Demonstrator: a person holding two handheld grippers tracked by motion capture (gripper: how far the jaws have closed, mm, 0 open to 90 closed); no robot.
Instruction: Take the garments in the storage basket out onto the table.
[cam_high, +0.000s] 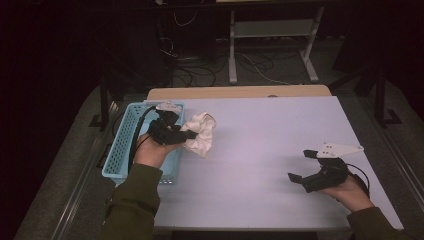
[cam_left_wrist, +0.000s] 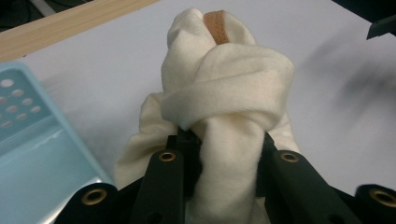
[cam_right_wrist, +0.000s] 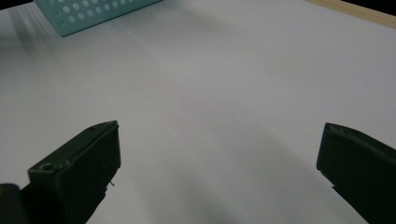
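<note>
Surface: white table top (cam_high: 270, 145) with a pale wooden strip along its far edge; dark floor, cables and a metal stand beyond it.
Landmark: light blue perforated basket (cam_high: 119, 150), sitting at the left edge of the table top; all places below are told from it.
Right gripper (cam_high: 304, 166): nearest the person, well apart from the basket, out toward the opposite side of the table top. Held level in the right hand (cam_high: 352, 192), low over the white surface. Jaws stand wide apart with nothing between them; in the right gripper view only bare table top lies between the two black jaws, and a corner of the basket (cam_right_wrist: 88, 14) shows far off.
Left gripper (cam_high: 187, 134): just beside the basket's inner long wall, held by the left hand (cam_high: 150, 150), which is over the basket itself. Jaws are clamped on the cloth.
Cloth (cam_high: 200, 134): cream, bunched and twisted into a knot-like wad, just beside the basket on the table-top side. In the left gripper view the cloth (cam_left_wrist: 229, 102) rises from between the two black jaws, with a small tan patch at its top fold and the basket's blue wall (cam_left_wrist: 32, 154) close at one side.
Sleeves: olive green, one on each forearm.
</note>
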